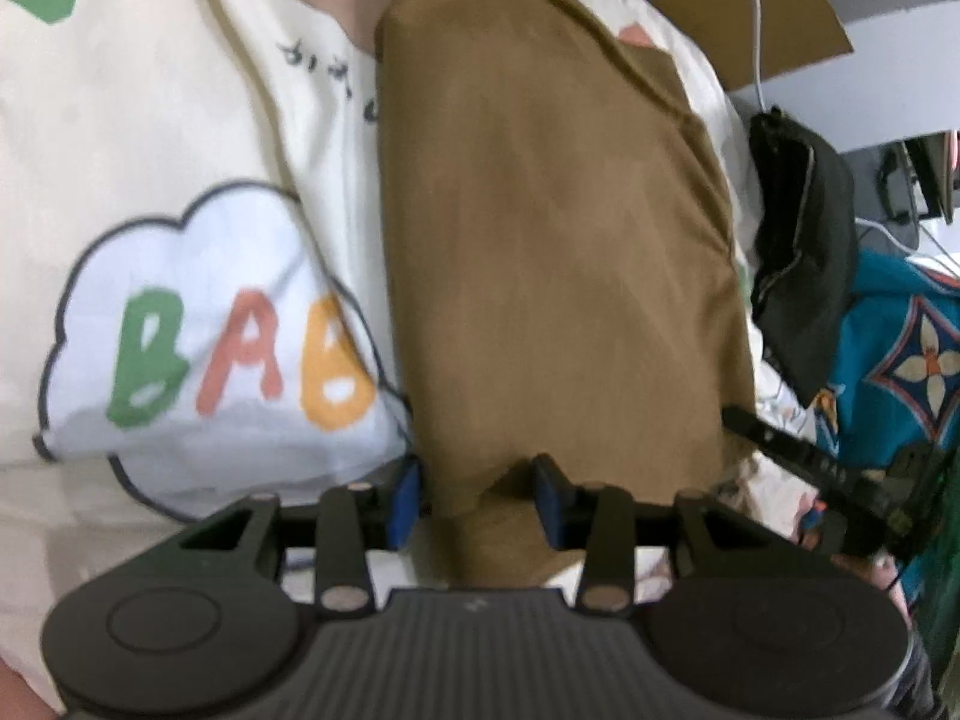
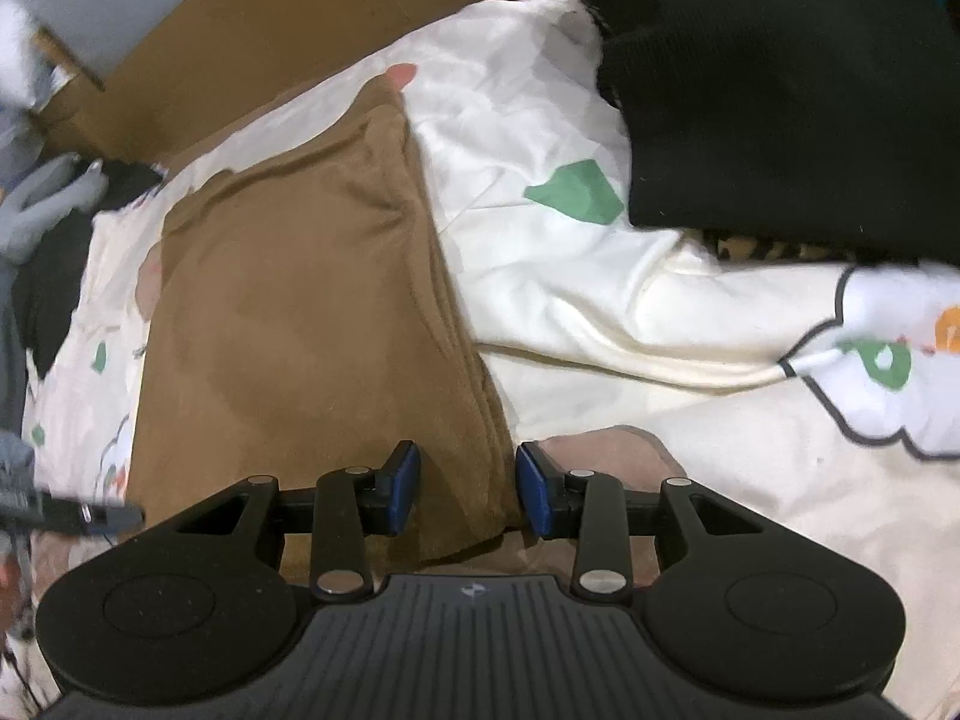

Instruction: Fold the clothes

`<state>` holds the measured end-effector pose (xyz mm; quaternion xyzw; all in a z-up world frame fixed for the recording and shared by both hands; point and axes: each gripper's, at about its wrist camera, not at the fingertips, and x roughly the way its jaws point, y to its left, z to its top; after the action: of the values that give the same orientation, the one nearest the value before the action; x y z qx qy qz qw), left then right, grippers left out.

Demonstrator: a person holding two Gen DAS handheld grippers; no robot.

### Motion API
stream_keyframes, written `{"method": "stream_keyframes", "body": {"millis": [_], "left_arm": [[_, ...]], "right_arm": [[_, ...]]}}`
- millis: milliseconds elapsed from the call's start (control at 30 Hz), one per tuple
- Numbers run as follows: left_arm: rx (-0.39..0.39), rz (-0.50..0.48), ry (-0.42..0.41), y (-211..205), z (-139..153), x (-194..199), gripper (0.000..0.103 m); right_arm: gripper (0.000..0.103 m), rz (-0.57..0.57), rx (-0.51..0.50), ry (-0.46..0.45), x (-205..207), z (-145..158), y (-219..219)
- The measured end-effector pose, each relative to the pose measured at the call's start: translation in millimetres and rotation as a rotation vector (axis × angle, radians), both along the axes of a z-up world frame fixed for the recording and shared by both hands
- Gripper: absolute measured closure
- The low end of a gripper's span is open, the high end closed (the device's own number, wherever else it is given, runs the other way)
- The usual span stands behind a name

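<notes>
The left gripper and the right gripper each stood with blue pads parted around a near corner of a brown garment; whether the pads pinched the cloth or merely flanked it could not be told. The garment lay as a long, layered panel on a cream printed sheet, its stacked edges showing along one side in the right wrist view. If another fold was due, doing it well would likely mean clamping all layers at both corners alike and carrying them evenly so the edges stayed aligned; if the fold was finished, the panel already lay tidy. A black garment sat well apart. The brown garment's far end ran out of clear view, so what kind of clothing it was remained uncertain.
</notes>
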<state>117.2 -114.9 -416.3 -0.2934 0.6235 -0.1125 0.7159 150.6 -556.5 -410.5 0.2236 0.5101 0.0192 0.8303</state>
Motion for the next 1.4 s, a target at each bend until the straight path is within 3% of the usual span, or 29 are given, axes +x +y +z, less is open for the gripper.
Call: {"method": "stream_keyframes", "body": {"millis": [67,233,267,333,467,667,900,1000,1067,1100,1200,1400], "left_arm": [[-0.002,0.008,0.009,-1,-1,-5,0.061],[0.003,0.008,0.040,-7,5,-14,0.064],[0.018,-0.005,0.047,-10,7,-14,0.065],[0.053,-0.040,0.041,-15,10,-11,0.069],[0.055,-0.017,0.049,-13,11,-7,0.082],[0.051,-0.007,0.022,-8,21,-5,0.093],[0.006,0.033,0.001,5,29,-7,0.093],[-0.005,0.052,0.011,3,20,-7,0.088],[0.001,0.065,0.019,0,13,-5,0.081],[0.005,0.072,0.022,-1,10,-5,0.079],[-0.005,0.085,0.026,0,2,-2,0.073],[-0.069,0.093,0.022,2,-10,-4,0.072]], "right_arm": [[0.056,-0.008,0.014,0.014,2,-2,-1],[0.056,0.014,-0.007,0.051,9,-1,6],[0.065,0.017,-0.007,0.056,10,-1,7],[0.073,0.030,-0.011,0.064,12,0,10],[0.085,0.029,0.003,0.071,12,1,12],[0.090,-0.028,0.061,0.076,5,3,7],[0.090,-0.011,0.086,0.048,-2,9,6],[0.081,-0.033,0.101,0.057,-3,5,1],[0.066,-0.041,0.107,0.056,-3,2,-3],[0.064,-0.037,0.109,0.056,-3,1,-3],[0.063,-0.022,0.119,0.056,-2,-3,-6],[0.062,-0.022,0.113,0.031,1,1,-16]]}}
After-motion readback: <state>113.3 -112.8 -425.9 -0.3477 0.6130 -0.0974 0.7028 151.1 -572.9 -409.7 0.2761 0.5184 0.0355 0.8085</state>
